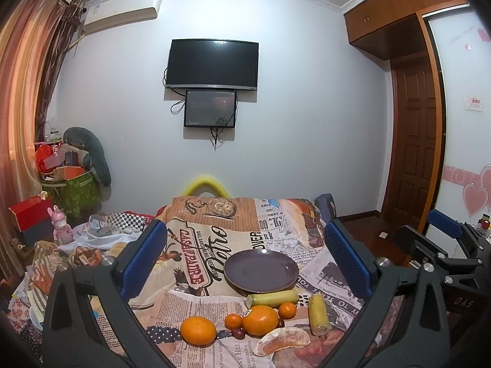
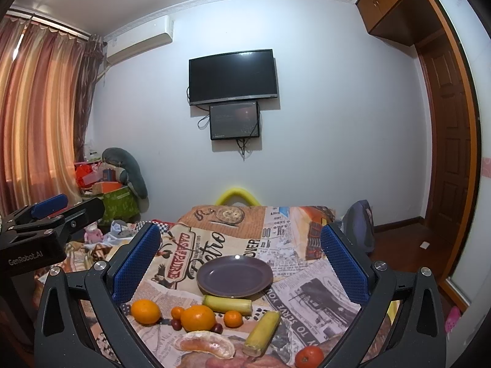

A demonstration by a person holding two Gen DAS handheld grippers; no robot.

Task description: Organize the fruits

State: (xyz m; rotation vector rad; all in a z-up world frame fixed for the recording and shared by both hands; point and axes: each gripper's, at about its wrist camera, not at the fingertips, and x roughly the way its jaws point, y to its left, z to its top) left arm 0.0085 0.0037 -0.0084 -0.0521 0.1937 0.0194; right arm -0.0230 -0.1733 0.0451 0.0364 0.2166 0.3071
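**A:** Newsprint tablecloth, purple plate bare. Any progress?

**B:** Nope. Left gripper and right gripper both spread wide, empty. Oranges, pomelo segment all lie just below the fingertips, nearer than the plate.

"genrobot.ai" on left hand-held gripper; "retro" on tablecloth.

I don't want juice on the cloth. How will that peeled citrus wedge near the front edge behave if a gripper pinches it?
The peeled citrus wedge shows bare pulp and pith with no rind, so it is probably soft and may squash or tear under a firm pinch. Its curved shape lies flat on the tablecloth, so it seems unlikely to roll. The exposed flesh may be slippery.
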